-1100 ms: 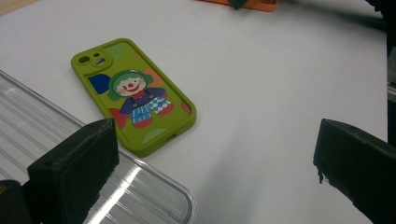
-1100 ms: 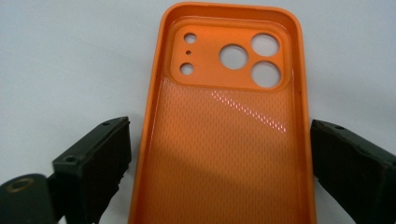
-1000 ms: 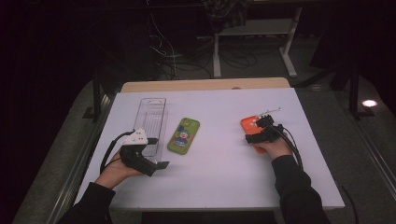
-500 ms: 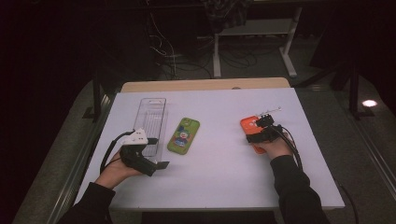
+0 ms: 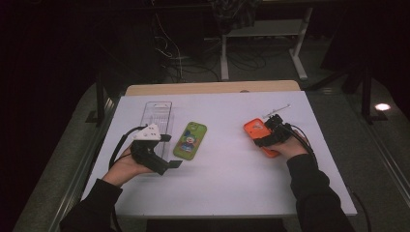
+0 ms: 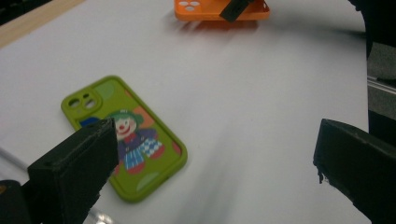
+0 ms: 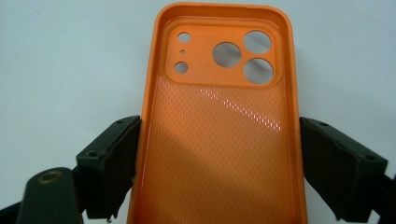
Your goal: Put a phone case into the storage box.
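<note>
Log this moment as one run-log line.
right gripper: jaws just closing, against both sides of orange phone case | left gripper: open, empty, above green phone case | clear tray: untouched

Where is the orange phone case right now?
The orange phone case lies on the right side of the white table in the high view, between the right gripper jaws, right of the green case.

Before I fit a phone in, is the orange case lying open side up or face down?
Open side up: orange case shows its hollow textured inside and raised rim.
</note>
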`<state>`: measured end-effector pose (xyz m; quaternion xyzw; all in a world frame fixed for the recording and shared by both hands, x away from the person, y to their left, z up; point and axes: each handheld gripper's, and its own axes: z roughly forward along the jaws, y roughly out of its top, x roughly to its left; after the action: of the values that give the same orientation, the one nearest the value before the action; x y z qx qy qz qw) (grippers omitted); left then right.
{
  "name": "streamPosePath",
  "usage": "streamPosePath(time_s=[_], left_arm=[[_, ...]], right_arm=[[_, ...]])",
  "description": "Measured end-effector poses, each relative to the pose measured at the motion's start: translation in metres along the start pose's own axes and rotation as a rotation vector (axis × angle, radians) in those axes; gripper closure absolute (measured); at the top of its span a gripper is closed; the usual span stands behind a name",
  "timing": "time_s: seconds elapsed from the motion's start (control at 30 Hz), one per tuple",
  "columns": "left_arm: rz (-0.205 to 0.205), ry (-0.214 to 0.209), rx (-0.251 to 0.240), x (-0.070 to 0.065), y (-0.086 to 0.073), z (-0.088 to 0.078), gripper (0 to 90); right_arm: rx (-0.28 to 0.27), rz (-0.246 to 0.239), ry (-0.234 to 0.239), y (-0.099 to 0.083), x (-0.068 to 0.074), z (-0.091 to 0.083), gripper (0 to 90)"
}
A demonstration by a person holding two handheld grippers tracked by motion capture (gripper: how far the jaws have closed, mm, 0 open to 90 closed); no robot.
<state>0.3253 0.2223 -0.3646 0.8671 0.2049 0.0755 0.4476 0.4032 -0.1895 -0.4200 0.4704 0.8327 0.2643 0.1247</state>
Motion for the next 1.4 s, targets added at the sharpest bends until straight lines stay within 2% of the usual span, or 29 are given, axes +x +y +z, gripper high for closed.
streamPosePath(time_s=[0.07, 0.1, 0.17, 0.23, 0.27, 0.33, 0.37, 0.47, 0.57, 0.6, 0.63, 0.7, 0.73, 0.8, 0.83, 0.87, 0.9, 0.93, 1.0, 1.03, 1.07, 1.1, 1.13, 1.17, 1.23, 1.27, 1.37, 1.4], left_arm=[[0.008, -0.008, -0.007, -0.001, 0.008, 0.003, 0.0], [0.025, -0.017, -0.006, -0.001, 0.015, 0.006, 0.0], [0.026, -0.021, -0.009, -0.001, 0.018, 0.008, 0.0], [0.037, -0.032, -0.008, 0.000, 0.024, 0.011, 0.0], [0.039, -0.036, -0.008, 0.000, 0.027, 0.014, 0.0], [0.051, -0.050, -0.009, 0.001, 0.033, 0.018, 0.0], [0.052, -0.055, -0.008, 0.002, 0.035, 0.021, 0.0], [0.069, -0.074, -0.007, 0.003, 0.043, 0.028, 0.0], [0.089, -0.097, 0.003, 0.003, 0.049, 0.034, 0.0], [0.089, -0.106, 0.004, 0.003, 0.051, 0.037, 0.0], [0.095, -0.111, 0.005, 0.003, 0.053, 0.040, 0.0], [0.113, -0.128, 0.015, 0.002, 0.057, 0.048, 0.0], [0.113, -0.128, 0.015, 0.002, 0.057, 0.048, 0.0], [0.120, -0.142, 0.023, 0.001, 0.058, 0.052, 0.0], [0.118, -0.149, 0.026, 0.001, 0.058, 0.054, 0.0], [0.126, -0.151, 0.025, 0.001, 0.059, 0.056, 0.0], [0.123, -0.155, 0.025, 0.000, 0.059, 0.057, 0.0], [0.132, -0.159, 0.029, 0.000, 0.059, 0.058, 0.0], [0.137, -0.169, 0.030, -0.002, 0.058, 0.060, 0.0], [0.152, -0.171, 0.045, -0.003, 0.058, 0.061, 0.0], [0.165, -0.170, 0.047, -0.003, 0.058, 0.061, 0.0], [0.151, -0.174, 0.038, -0.004, 0.058, 0.062, 0.0], [0.138, -0.177, 0.037, -0.006, 0.057, 0.062, 0.0], [0.138, -0.177, 0.037, -0.006, 0.057, 0.062, 0.0], [0.163, -0.177, 0.039, -0.005, 0.058, 0.061, 0.0], [0.163, -0.184, 0.036, -0.006, 0.058, 0.061, 0.0], [0.182, -0.189, 0.041, -0.008, 0.060, 0.062, 0.0], [0.173, -0.194, 0.032, -0.009, 0.060, 0.063, 0.0]], right_arm=[[0.001, -0.011, 0.005, 0.003, 0.001, -0.002, 14.8], [-0.006, -0.034, 0.025, 0.007, 0.001, -0.007, 14.8], [-0.013, -0.045, 0.032, 0.010, 0.002, -0.009, 14.8], [-0.014, -0.057, 0.068, 0.015, 0.005, -0.015, 14.9], [-0.014, -0.057, 0.068, 0.015, 0.005, -0.015, 14.9], [-0.011, -0.076, 0.084, 0.018, 0.009, -0.016, 14.8], [-0.020, -0.102, 0.100, 0.021, 0.012, -0.017, 14.8], [-0.021, -0.101, 0.112, 0.023, 0.017, -0.017, 14.8], [-0.025, -0.121, 0.142, 0.024, 0.024, -0.018, 14.8], [-0.020, -0.154, 0.163, 0.024, 0.029, -0.016, 14.8], [-0.020, -0.154, 0.163, 0.024, 0.029, -0.016, 14.8], [-0.002, -0.195, 0.179, 0.024, 0.035, -0.016, 14.9], [-0.002, -0.195, 0.179, 0.024, 0.035, -0.016, 14.9], [-0.004, -0.214, 0.197, 0.023, 0.037, -0.017, 14.8], [-0.011, -0.241, 0.218, 0.022, 0.038, -0.019, 14.8], [-0.011, -0.241, 0.218, 0.022, 0.038, -0.019, 14.8], [-0.020, -0.270, 0.243, 0.021, 0.041, -0.021, 14.8], [-0.020, -0.270, 0.243, 0.021, 0.041, -0.021, 14.8], [-0.026, -0.285, 0.287, 0.020, 0.044, -0.023, 14.8], [-0.035, -0.299, 0.322, 0.020, 0.049, -0.025, 14.8], [-0.038, -0.306, 0.337, 0.020, 0.051, -0.027, 14.8], [-0.045, -0.321, 0.347, 0.020, 0.053, -0.027, 14.9], [-0.046, -0.364, 0.346, 0.021, 0.053, -0.027, 14.8], [-0.046, -0.364, 0.346, 0.021, 0.053, -0.027, 14.8], [-0.046, -0.397, 0.350, 0.021, 0.059, -0.028, 14.8], [-0.048, -0.453, 0.354, 0.021, 0.064, -0.028, 14.8], [-0.052, -0.484, 0.378, 0.022, 0.069, -0.029, 14.8], [-0.055, -0.505, 0.393, 0.022, 0.073, -0.029, 14.8]])
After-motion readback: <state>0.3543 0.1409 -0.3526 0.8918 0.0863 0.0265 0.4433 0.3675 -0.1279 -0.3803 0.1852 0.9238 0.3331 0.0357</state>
